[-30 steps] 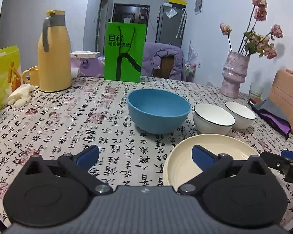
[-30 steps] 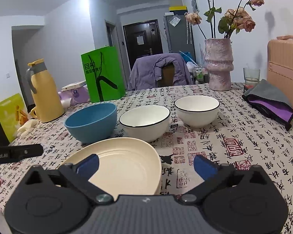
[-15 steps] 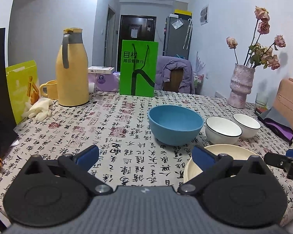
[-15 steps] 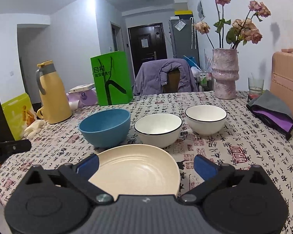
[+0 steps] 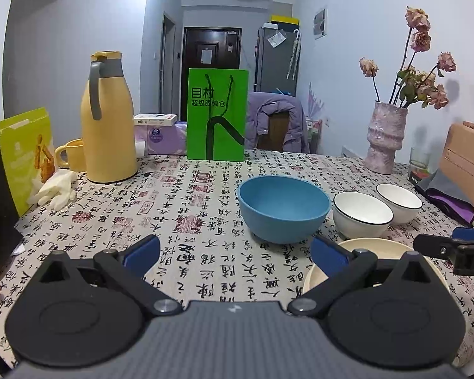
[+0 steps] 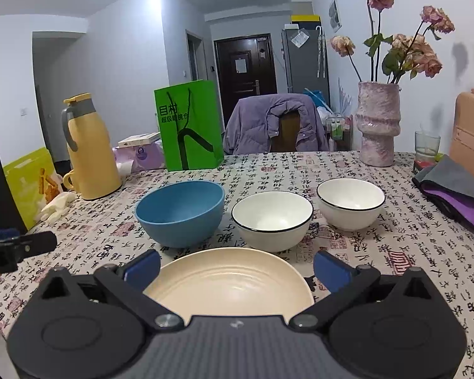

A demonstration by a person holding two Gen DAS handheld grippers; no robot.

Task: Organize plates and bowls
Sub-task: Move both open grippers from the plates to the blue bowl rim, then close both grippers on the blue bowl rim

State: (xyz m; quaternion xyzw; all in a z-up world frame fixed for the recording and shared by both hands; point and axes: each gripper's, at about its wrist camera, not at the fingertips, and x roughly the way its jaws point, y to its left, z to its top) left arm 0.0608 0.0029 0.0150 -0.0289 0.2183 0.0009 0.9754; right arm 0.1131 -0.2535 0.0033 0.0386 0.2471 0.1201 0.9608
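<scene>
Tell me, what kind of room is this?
Probably the dining area of someone's home. A table with a printed cloth holds a blue bowl, a cream plate and a vase of flowers; behind it stand a chair with a jacket and a fridge.

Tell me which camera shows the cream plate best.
The right wrist view: the cream plate sits centred between the open right gripper, most of its face visible. In the left wrist view the plate lies at lower right, largely hidden behind the left gripper's finger.
</scene>
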